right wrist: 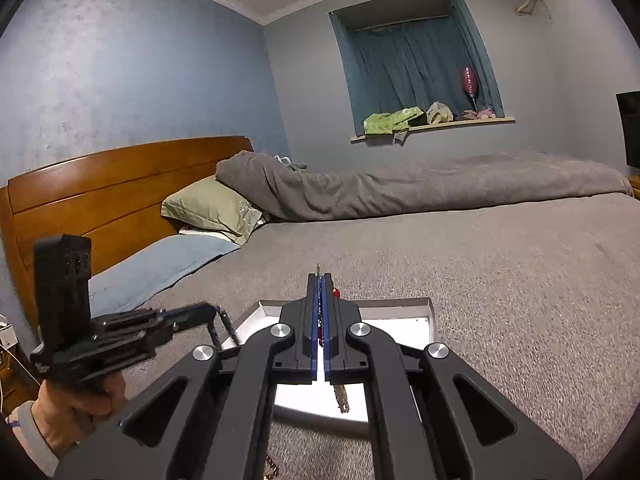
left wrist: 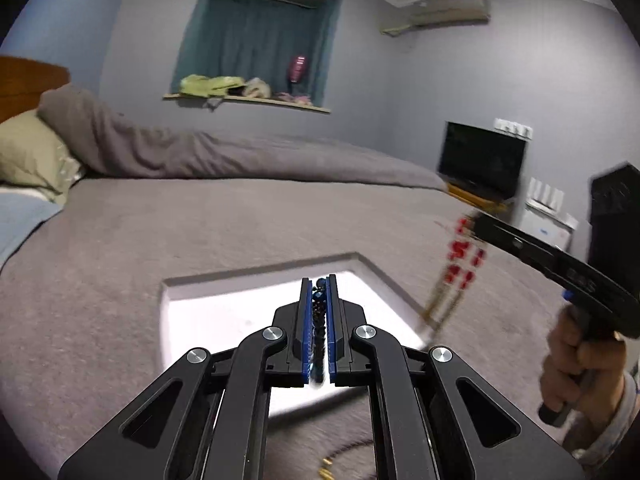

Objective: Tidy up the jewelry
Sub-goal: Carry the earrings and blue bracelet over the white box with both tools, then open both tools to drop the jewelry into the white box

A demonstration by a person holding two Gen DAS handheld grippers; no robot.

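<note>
Both my grippers hold jewelry above the tray on the bed.

The grey bed [right wrist: 500, 272] carries a white tray [left wrist: 208, 316]; above it, my left gripper [left wrist: 319, 284] pinches a dark bead string [left wrist: 319, 320] and my right gripper [right wrist: 319, 280] clamps a gold chain with red beads [left wrist: 460, 264].

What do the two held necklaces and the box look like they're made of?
Dark necklace: small glossy dark beads, perhaps glass or stone. Red necklace: gold-toned metal chain with shiny red beads, blurred. Box: probably white cardboard, with thin matte walls and crisp folded corners.
</note>
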